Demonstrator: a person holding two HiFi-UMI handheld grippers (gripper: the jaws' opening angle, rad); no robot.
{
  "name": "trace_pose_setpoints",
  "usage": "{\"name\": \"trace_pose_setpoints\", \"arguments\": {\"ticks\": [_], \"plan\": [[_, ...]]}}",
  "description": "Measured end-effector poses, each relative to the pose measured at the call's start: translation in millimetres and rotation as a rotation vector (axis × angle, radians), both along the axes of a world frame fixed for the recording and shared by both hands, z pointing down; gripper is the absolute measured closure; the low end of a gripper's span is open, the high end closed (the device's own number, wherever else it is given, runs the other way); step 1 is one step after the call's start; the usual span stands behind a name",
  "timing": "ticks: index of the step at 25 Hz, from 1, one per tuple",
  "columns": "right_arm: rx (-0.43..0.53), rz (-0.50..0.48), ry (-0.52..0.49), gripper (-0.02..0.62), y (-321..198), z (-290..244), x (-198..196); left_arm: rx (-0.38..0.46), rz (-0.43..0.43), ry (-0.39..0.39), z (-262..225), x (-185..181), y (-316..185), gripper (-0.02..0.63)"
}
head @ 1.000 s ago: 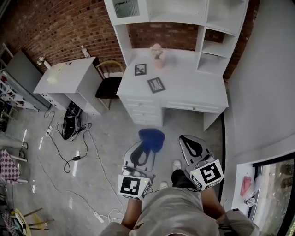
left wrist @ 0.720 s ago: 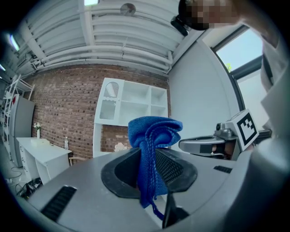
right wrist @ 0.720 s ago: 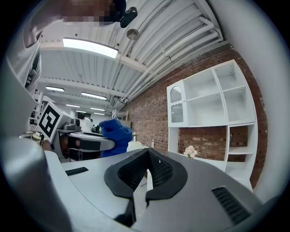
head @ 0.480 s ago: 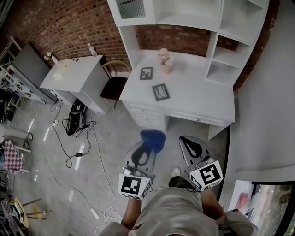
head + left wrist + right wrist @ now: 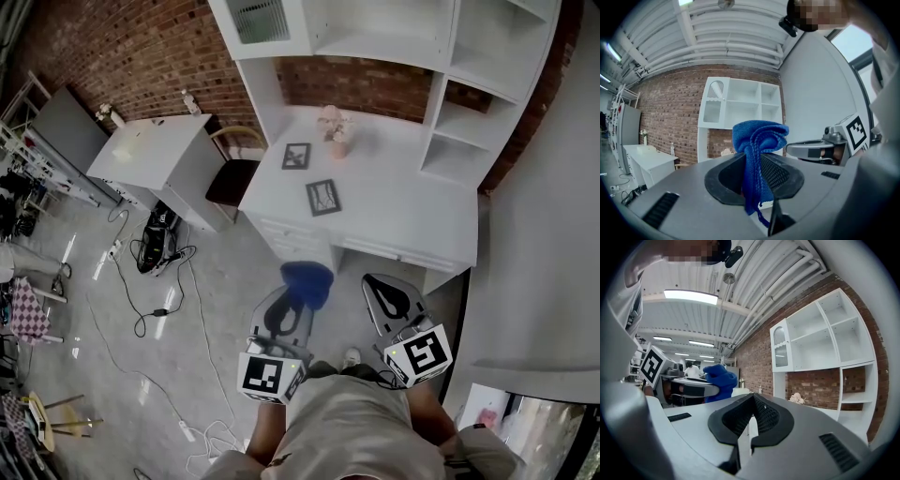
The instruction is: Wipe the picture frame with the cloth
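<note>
Head view puts us standing on the floor (image 5: pixel 216 309), well apart from the white desk (image 5: pixel 403 211), so the step in hand is the approach, not yet the wipe. Our left gripper (image 5: pixel 296 300) is clamped on the blue cloth (image 5: pixel 307 280), which bunches up past the jaw tips. In the left gripper view the fold is pinched between the pads and a loose tail hangs below. Our right gripper (image 5: pixel 378 284) is closed on nothing — its own view shows the jaws meeting with only a slit between them.

One picture frame (image 5: pixel 322 197) lies on the desk towards its front edge. A second frame (image 5: pixel 296 156) sits further back, near a vase of flowers (image 5: pixel 335 127); which one is meant we cannot tell. To do this well, we judge, we should come close enough to press the bunched cloth onto the frame, and open the right gripper to steady it — a light frame on a smooth top will likely slide.

A white hutch (image 5: pixel 394 37) rises behind the desk against a brick wall (image 5: pixel 141 56). A side table (image 5: pixel 155 155), a chair (image 5: pixel 230 178) and cables (image 5: pixel 155 281) lie to our left.
</note>
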State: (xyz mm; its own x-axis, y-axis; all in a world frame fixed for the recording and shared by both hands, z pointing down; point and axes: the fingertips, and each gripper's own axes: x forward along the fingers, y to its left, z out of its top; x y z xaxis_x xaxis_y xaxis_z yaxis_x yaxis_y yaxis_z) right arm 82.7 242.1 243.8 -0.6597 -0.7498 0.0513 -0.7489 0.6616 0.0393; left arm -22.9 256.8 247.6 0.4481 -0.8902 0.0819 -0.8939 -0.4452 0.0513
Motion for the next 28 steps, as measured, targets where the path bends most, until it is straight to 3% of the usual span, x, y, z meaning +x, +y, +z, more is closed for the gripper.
{"name": "trace_pose_setpoints", "arguments": {"ticks": [16, 28], "plan": [[0.007, -0.003, 0.013, 0.598, -57.0, 7.5, 7.8, 0.021, -0.009, 0.008, 5.2, 10.8, -59.3, 0.511], [-0.018, -0.006, 0.044, 0.598, -132.2, 22.6, -7.7, 0.002, 0.001, 0.022, 18.6, -0.3, -134.6, 0.511]]}}
